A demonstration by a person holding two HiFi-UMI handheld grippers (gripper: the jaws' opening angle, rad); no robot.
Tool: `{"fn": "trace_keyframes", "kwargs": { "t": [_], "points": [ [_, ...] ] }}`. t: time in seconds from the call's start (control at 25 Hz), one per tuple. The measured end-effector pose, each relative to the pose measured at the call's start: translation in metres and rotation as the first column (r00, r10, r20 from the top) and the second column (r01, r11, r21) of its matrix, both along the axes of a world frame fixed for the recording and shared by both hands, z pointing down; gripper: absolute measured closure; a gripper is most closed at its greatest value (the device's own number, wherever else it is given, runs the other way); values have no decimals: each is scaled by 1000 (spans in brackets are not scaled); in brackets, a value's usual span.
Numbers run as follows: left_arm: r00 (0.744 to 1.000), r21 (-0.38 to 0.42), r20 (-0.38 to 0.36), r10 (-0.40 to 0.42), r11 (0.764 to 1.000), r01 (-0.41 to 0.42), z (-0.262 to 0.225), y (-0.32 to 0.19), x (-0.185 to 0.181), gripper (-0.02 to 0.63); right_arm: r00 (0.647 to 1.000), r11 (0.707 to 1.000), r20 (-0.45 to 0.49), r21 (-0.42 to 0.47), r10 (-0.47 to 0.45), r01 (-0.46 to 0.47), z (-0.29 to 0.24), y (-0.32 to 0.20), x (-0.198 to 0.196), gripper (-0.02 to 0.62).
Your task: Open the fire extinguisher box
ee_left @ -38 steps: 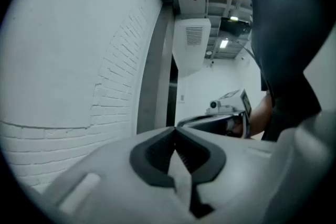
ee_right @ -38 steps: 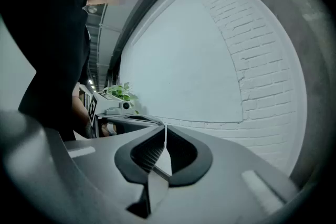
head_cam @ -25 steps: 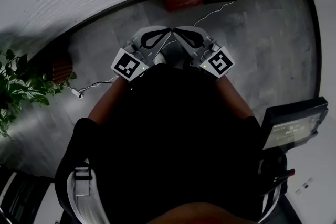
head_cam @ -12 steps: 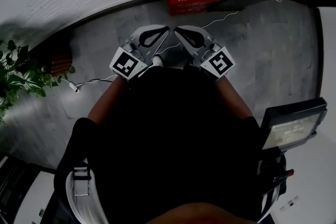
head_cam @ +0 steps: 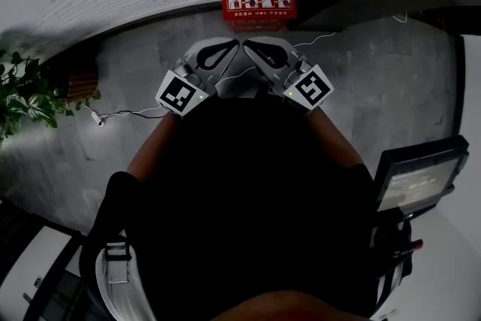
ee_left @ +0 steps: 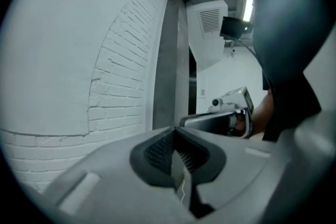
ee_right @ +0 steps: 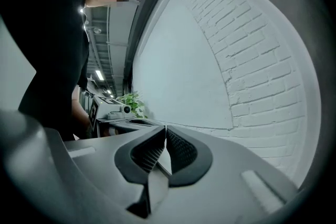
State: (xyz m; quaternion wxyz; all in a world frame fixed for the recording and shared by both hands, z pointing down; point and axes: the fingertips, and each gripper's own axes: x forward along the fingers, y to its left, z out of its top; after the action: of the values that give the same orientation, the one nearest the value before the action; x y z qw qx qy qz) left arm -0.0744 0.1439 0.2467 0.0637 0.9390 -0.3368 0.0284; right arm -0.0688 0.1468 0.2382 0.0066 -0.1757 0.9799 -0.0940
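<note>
A red fire extinguisher box (head_cam: pixel 258 1) with a white instruction label stands on the grey floor against the white brick wall, its lid closed. In the head view my left gripper (head_cam: pixel 239 43) and right gripper (head_cam: pixel 246 46) are held side by side in front of the body, tips nearly touching, a short way before the box. Both are shut with nothing between the pads. The left gripper view shows its closed jaws (ee_left: pixel 174 131) against the brick wall, with the other gripper (ee_left: pixel 231 113) beside it. The right gripper's jaws (ee_right: pixel 165 130) also meet.
A potted green plant (head_cam: pixel 26 98) stands at the left. A white cable with a plug (head_cam: pixel 113 115) lies on the floor tiles, another cable (head_cam: pixel 323 37) to the right of the box. A dark cart with a screen (head_cam: pixel 417 180) is at the right.
The red box has shifted left and lower in the head view, now straight ahead of the gripper tips. The grippers keep their pose, both shut.
</note>
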Motion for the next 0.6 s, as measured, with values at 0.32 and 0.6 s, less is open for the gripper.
{"fn": "trace_keyframes", "kwargs": {
  "t": [0.32,0.6],
  "points": [
    [996,-15,25,-83,996,83,-15,-32,87,606,996,996,25,-16,-87,88,-11,-27,82,584],
    [992,-16,25,-124,992,125,-23,-37,146,606,992,994,59,-3,-108,108,-24,-36,145,584]
  ]
}}
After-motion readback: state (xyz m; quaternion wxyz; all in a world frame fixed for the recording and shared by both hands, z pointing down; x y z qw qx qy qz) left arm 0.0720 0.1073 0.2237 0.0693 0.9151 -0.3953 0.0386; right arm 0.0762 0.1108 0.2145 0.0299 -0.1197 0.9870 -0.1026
